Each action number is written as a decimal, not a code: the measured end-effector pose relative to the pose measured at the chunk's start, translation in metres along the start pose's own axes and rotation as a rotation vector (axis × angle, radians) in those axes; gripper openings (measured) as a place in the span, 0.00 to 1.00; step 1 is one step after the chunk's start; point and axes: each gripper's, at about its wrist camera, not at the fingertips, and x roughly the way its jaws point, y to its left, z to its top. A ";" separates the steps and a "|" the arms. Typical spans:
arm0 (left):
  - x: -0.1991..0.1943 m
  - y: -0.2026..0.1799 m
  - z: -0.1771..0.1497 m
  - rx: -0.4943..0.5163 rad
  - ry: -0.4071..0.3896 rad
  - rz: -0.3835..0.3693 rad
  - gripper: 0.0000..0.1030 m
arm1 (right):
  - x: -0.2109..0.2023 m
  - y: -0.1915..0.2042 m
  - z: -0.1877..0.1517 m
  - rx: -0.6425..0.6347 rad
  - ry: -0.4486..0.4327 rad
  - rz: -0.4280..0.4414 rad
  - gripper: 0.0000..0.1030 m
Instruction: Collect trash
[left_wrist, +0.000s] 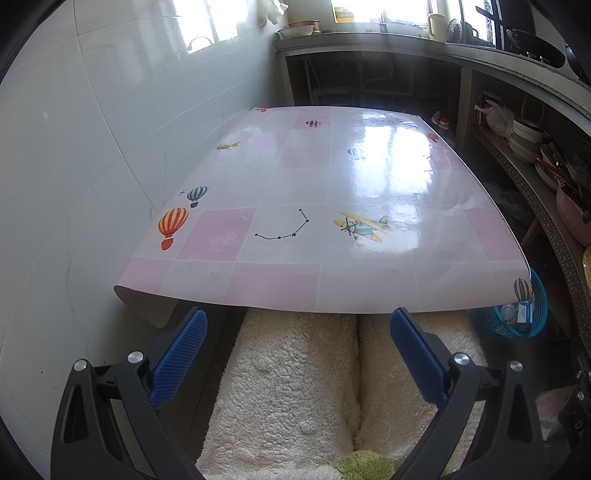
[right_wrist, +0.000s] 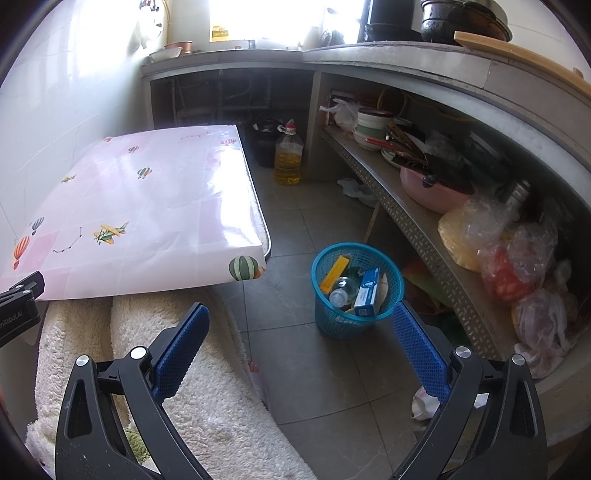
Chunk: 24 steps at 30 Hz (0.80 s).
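Observation:
A blue mesh basket (right_wrist: 334, 321) stands on the tiled floor right of the table; it holds a plastic bottle (right_wrist: 341, 291), a blue-and-white box (right_wrist: 367, 293) and a yellow box (right_wrist: 334, 273). The same basket (left_wrist: 532, 317) peeks out at the table's right corner in the left wrist view. My right gripper (right_wrist: 297, 332) hangs open just in front of the basket, nothing between its fingers. My left gripper (left_wrist: 297, 332) is open and empty, held before the near edge of the pink table (left_wrist: 295, 206), over a person's fleecy trouser legs (left_wrist: 295, 387). A crumpled white scrap (right_wrist: 424, 402) lies on the floor by the right finger.
The table (right_wrist: 147, 206) has a glossy pink cloth with balloon and plane prints. A cooking oil bottle (right_wrist: 288, 155) stands on the floor beyond it. A low shelf (right_wrist: 424, 229) on the right carries bowls, a pink basin (right_wrist: 432, 188) and plastic bags (right_wrist: 517, 251).

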 end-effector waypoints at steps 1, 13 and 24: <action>0.000 0.000 0.000 0.000 0.000 0.000 0.94 | 0.000 0.000 0.000 0.001 0.001 0.000 0.92; -0.003 -0.004 -0.001 -0.005 0.008 0.001 0.95 | 0.001 0.001 0.000 0.000 0.002 0.002 0.92; -0.002 -0.004 -0.001 -0.021 0.020 0.005 0.94 | 0.002 0.004 0.000 0.000 0.005 0.004 0.92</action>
